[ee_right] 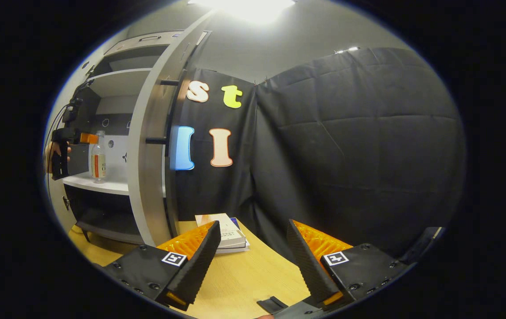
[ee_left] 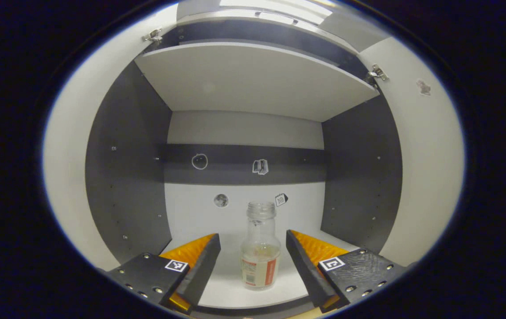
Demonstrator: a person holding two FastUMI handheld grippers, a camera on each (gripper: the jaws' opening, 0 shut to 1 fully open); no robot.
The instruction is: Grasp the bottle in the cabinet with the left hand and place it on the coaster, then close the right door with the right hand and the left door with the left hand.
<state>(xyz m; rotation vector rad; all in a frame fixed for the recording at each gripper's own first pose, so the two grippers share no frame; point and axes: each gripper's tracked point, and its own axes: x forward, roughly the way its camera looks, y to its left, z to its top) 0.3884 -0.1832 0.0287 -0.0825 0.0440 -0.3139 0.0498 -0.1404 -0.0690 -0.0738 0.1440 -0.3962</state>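
Your left gripper [ee_left: 253, 261] brackets the bottle [ee_left: 259, 248] at lower centre, jaws wide, neither finger touching; close off-centre and it could tip, being tall and uncapped; your right gripper [ee_right: 253, 259] hangs open over the table [ee_right: 253, 279].

In the left gripper view we look straight into the open cabinet [ee_left: 253, 128] from close range, the bottle [ee_left: 260, 248] at 6 o'clock. In the right gripper view we face the booth wall from farther back; the shared cabinet [ee_right: 115, 133] and bottle [ee_right: 98, 156] sit at 9 o'clock.
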